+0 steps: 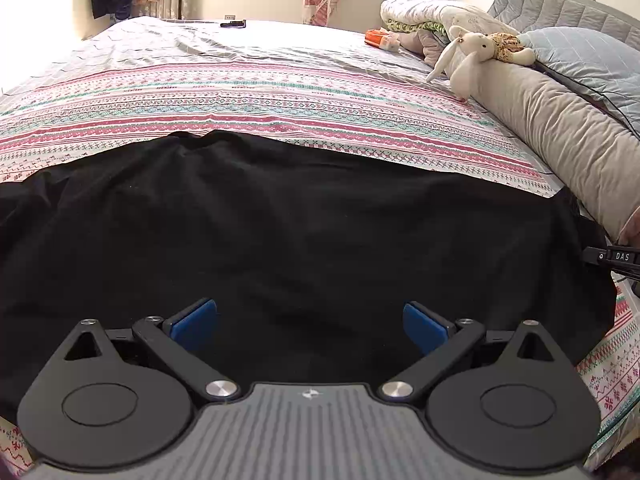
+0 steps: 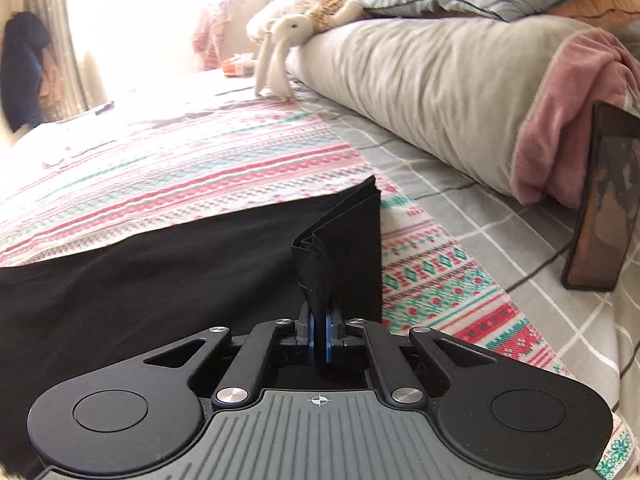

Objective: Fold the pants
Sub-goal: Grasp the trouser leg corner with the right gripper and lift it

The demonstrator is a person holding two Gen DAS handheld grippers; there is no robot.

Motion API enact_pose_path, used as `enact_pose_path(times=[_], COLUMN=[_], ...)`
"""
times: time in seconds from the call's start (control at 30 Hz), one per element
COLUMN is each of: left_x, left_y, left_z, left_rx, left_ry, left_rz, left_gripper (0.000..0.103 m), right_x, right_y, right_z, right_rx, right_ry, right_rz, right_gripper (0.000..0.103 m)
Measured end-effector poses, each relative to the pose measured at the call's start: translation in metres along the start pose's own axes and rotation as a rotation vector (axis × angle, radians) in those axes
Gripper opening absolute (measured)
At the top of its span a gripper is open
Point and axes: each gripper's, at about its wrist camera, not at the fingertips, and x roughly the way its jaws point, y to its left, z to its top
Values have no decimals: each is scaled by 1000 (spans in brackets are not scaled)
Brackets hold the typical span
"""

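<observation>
black fabric, one pair of pants (image 1: 280, 232), lies spread on the patterned bedsheet (image 1: 280, 92); one stuffed rabbit (image 1: 472, 56) leans on one long grey bolster (image 1: 560, 128), and one dark tablet (image 2: 604, 200) stands propped beside it. the left gripper (image 1: 311, 326) hovers over the cloth with jaws spread wide, grasping nothing; the right gripper (image 2: 319, 334) is clenched on a bunched corner of the pants, lifting it off the sheet.

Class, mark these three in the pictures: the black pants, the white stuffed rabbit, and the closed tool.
black fabric pants (image 1: 280, 220): left wrist view, flat middle of the cloth.
white stuffed rabbit toy (image 2: 290, 26): right wrist view, its head.
right tool (image 2: 319, 336): right wrist view, between its tips, clamped on the pants' hem.
</observation>
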Motion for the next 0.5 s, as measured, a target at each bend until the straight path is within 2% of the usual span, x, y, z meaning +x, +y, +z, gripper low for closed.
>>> enact_pose_path(times=[0.23, 0.5], left_x=[2, 5], left_y=[6, 14], left_z=[5, 10], left_rx=[-79, -157], left_ry=[-3, 10], left_rz=[-41, -61], left_gripper=[103, 103], right_x=[-20, -39], right_y=[71, 138], right_z=[-10, -39], right_rx=[-235, -494], right_ry=[-44, -14], right_rz=[202, 383], right_gripper=[5, 5])
